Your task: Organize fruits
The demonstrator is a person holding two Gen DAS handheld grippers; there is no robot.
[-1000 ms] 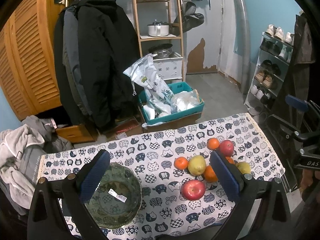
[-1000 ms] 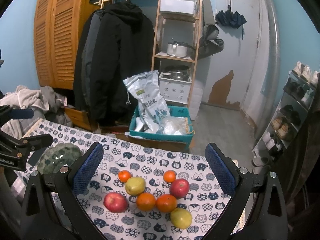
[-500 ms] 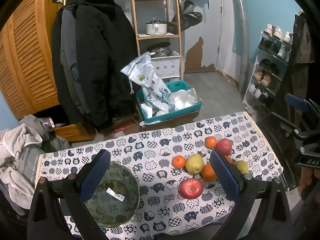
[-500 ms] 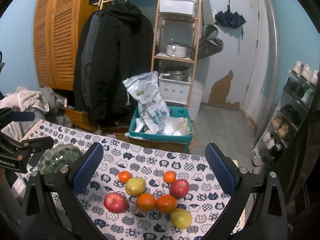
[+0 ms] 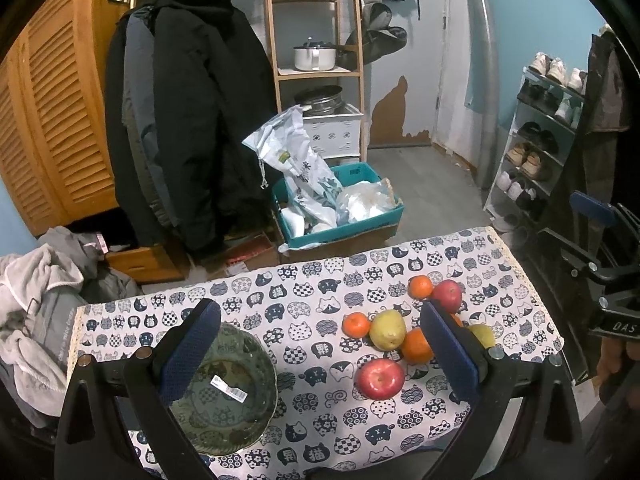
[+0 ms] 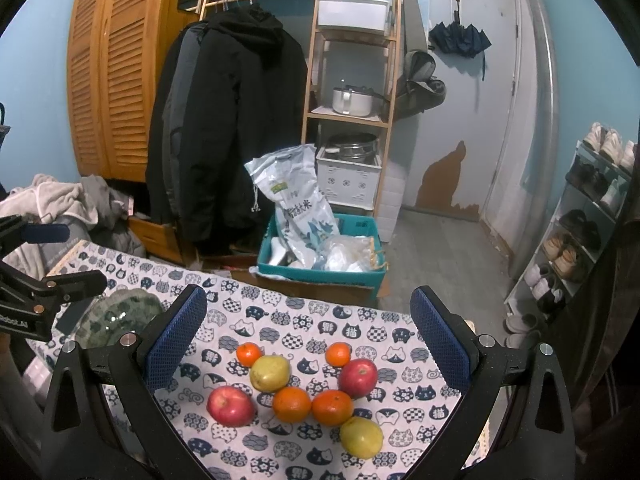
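Observation:
A cluster of fruit lies on the cat-print tablecloth (image 5: pixel 304 304): two red apples (image 6: pixel 231 400) (image 6: pixel 358 377), several oranges (image 6: pixel 292 404), a yellow pear (image 6: pixel 269 372) and a yellow lemon-like fruit (image 6: pixel 361 437). A green glass bowl (image 5: pixel 228 388) with a barcode sticker sits empty at the table's left. My left gripper (image 5: pixel 320 352) hangs open above the table between bowl and fruit. My right gripper (image 6: pixel 308 344) is open too, hovering over the fruit cluster. In the left wrist view the near apple (image 5: pixel 380 378) lies by the right finger.
Beyond the table stand a teal crate (image 5: pixel 340 216) with bags, a wooden shelf (image 5: pixel 316 60) holding pots, hanging dark coats (image 5: pixel 192 120), and a shoe rack (image 5: pixel 544 140) at right. A pile of clothes (image 5: pixel 40 300) lies left of the table.
Both grippers have drifted slightly; the left wrist view has pulled back a little, so bowl and fruit sit lower in frame. Nothing was grasped or moved.

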